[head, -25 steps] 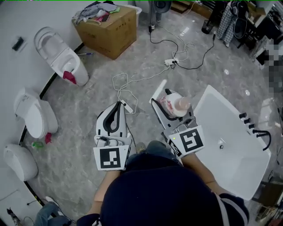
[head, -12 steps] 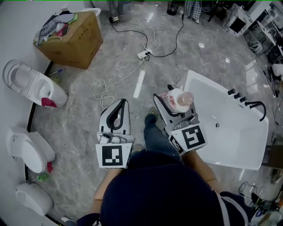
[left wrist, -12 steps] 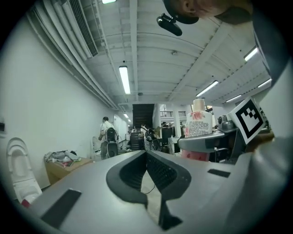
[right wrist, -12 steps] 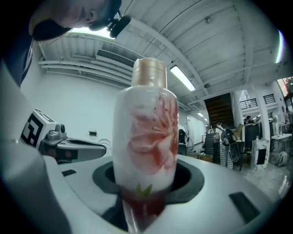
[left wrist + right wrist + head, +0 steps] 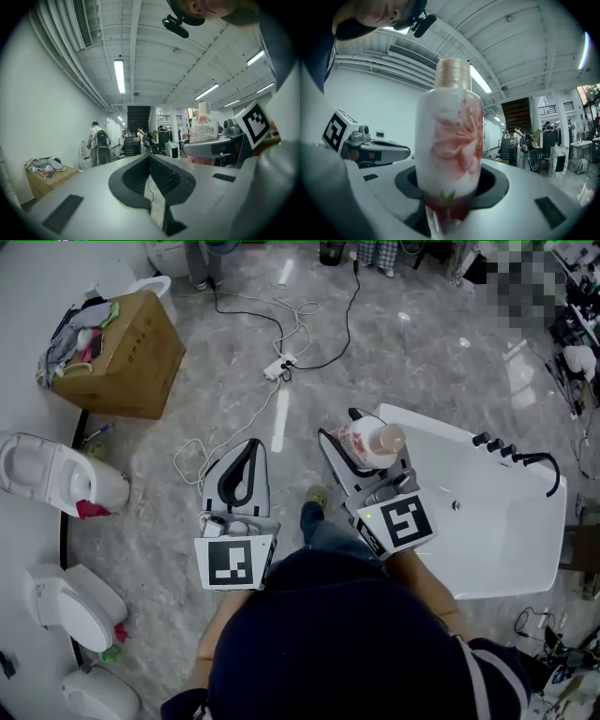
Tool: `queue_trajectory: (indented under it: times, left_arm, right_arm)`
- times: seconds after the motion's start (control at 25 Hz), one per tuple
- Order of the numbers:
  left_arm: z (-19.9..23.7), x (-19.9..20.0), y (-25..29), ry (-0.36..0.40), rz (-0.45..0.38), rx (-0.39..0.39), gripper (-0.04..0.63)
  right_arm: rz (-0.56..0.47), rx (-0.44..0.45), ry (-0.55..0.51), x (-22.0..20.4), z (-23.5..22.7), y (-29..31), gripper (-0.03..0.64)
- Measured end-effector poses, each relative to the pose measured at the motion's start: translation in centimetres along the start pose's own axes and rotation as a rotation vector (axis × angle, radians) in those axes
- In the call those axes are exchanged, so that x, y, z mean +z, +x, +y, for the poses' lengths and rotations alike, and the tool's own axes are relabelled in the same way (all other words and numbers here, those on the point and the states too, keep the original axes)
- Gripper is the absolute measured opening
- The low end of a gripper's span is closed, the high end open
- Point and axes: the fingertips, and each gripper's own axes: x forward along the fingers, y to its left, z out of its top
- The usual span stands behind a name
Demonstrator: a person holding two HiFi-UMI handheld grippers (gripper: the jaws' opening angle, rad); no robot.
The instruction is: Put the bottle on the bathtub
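Note:
A white bottle [image 5: 368, 445] with a pink flower label and a pale cap stands upright between the jaws of my right gripper [image 5: 350, 433], which is shut on it. In the right gripper view the bottle [image 5: 450, 140] fills the middle, its base clamped in the right gripper [image 5: 449, 190]. The white bathtub [image 5: 511, 535] lies to the right, and the bottle hangs by its near left corner. My left gripper [image 5: 253, 444] is held to the left over the floor, shut and empty. In the left gripper view its tips [image 5: 149, 157] meet, with the bottle [image 5: 204, 126] at the right.
Black taps and a spout [image 5: 514, 457] sit on the tub's far rim. A cardboard box of clothes [image 5: 112, 352] stands at the back left, with toilets [image 5: 52, 482] along the left wall. A power strip with cables [image 5: 279, 367] lies on the marble floor. People stand far off [image 5: 96, 145].
The whole view has shifted: the tub has come closer to my right gripper, and the bottle is now by its corner. Both grippers keep their pose and grip.

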Motion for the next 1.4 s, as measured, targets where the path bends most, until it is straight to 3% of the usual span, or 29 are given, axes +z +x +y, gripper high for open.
queue_trajectory:
  times: [0.28, 0.48, 0.68, 1.08, 1.4]
  left_arm:
    - [-0.8, 0.8, 11.9, 0.006, -0.043, -0.069, 0.025]
    - [-1.5, 1.0, 19.1, 0.021, -0.044, -0.116, 0.025]
    - [-3.8, 0.0, 22.4, 0.027, -0.013, -0.171, 0.025]
    - [-7.2, -0.9, 34.0, 0.025, -0.006, -0.332, 0.025]
    - [-6.9, 0.2, 48.4, 0.043, -0.017, -0.505, 0.025]
  right_arm:
    - [0.036, -0.102, -0.007, -0.1, -11.1, 4.6, 0.222]
    - [-0.020, -0.137, -0.022, 0.1, -17.7, 6.8, 0.223]
    - [0.016, -0.224, 0.001, -1.7, -21.6, 4.8, 0.222]
    - [0.080, -0.412, 0.051, -4.4, -32.2, 5.7, 0.222]
    - [0.069, -0.578, 0.059, -3.8, -42.6, 12.1, 0.223]
